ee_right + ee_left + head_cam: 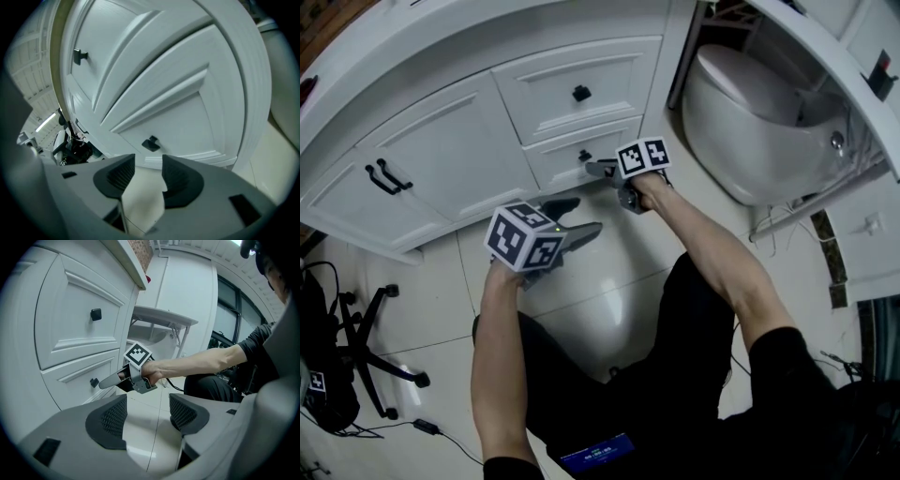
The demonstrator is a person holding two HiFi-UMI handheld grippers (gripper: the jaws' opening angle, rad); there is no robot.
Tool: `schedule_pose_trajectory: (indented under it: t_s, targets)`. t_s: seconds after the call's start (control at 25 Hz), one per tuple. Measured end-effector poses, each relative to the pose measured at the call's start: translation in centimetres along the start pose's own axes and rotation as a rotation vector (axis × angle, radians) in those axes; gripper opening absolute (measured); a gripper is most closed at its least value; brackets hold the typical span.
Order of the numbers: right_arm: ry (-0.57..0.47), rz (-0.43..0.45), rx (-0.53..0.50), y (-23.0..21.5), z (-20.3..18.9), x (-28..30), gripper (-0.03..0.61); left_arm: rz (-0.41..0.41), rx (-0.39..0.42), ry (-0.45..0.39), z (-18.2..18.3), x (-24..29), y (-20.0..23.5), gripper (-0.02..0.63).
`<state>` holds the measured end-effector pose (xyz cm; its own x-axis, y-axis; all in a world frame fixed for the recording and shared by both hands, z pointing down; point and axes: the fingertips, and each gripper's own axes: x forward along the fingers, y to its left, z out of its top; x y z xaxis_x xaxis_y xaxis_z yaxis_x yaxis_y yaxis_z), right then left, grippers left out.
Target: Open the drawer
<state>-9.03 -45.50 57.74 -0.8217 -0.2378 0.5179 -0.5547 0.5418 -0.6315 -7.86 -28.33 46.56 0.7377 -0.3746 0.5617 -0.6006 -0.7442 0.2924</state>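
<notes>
The white cabinet has two stacked drawers. The upper drawer carries a black knob (581, 93) and the lower drawer (572, 164) carries its own black knob (584, 156). My right gripper (598, 171) points at the lower drawer, its open jaws just short of that lower knob (151, 144), with nothing between them. In the right gripper view the pads (119, 176) sit just below the knob. My left gripper (586, 214) hangs open over the tiled floor, back from the cabinet. In the left gripper view the right gripper (105, 382) lies beside the lower knob (94, 382).
Two cabinet doors with black bar handles (384, 176) stand left of the drawers. A white toilet (759, 122) is on the right. An office chair base (370, 347) and cables lie on the floor at the left. The person's legs fill the near floor.
</notes>
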Motion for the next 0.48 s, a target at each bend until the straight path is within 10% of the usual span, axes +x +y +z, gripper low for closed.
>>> schedule_pose_trajectory:
  t_s: [0.48]
  targets:
    - [-0.089,0.051,0.137,-0.9,2.4,2.8,0.212,-0.003,0.009,0.017,-0.1,-0.1,1.2,0.287]
